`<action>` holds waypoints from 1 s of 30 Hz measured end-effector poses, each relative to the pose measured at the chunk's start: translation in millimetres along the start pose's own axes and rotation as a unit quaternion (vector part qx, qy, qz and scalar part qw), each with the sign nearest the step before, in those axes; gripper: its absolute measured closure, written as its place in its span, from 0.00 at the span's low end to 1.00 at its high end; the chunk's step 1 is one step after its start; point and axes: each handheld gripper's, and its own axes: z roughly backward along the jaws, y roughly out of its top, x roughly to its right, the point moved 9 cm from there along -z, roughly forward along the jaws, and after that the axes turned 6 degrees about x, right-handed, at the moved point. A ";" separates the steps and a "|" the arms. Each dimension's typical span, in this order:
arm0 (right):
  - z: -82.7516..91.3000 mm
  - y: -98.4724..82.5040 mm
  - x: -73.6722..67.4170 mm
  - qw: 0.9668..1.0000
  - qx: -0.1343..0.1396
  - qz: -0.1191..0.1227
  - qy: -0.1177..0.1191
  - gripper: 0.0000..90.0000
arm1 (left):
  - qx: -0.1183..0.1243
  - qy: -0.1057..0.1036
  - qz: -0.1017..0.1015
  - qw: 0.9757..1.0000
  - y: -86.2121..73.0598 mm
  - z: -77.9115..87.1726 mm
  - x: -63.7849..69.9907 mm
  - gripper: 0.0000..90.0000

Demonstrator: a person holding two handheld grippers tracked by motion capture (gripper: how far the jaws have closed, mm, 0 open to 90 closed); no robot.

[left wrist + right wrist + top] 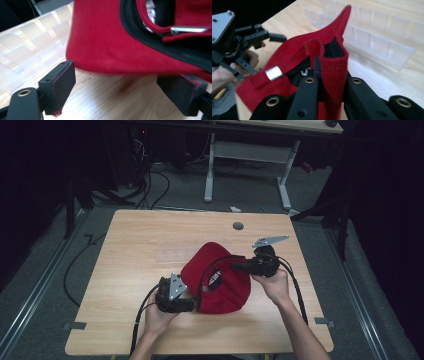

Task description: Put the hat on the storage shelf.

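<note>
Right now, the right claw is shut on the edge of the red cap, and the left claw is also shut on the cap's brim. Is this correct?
Not fully. The right claw is indeed shut on the red cap, pinching a fold of its edge. But the left claw is open: in the left gripper view its jaws stand wide apart on either side of the brim and do not press on it.

White print inside red cap (220, 281) & small orange tag (306, 48), prob. lettering, too blurred to read.

High view looks down from above; both gripper views sit close, sharing the red cap (220, 280).
</note>
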 end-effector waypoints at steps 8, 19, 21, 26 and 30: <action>-7.2 -15.5 2.3 0.999 -0.022 -0.018 0.015 0.94 | 0.002 -0.001 -0.003 1.000 2.7 2.8 -0.9 0.18; -15.4 -20.1 -8.7 0.999 -0.034 -0.016 0.038 0.93 | -0.010 -0.009 -0.011 1.000 -1.2 4.3 3.8 0.28; -17.1 -21.5 -8.7 0.998 -0.034 -0.015 0.040 0.93 | -0.015 -0.014 -0.014 1.000 -1.5 6.9 5.8 0.32; -21.8 -26.6 -5.3 0.998 -0.024 -0.027 0.050 0.93 | -0.017 -0.027 -0.014 0.999 7.7 13.5 10.3 0.45; -23.1 -29.0 -2.0 0.998 -0.015 -0.037 0.056 0.92 | -0.027 -0.039 -0.010 0.999 11.5 15.1 12.4 0.50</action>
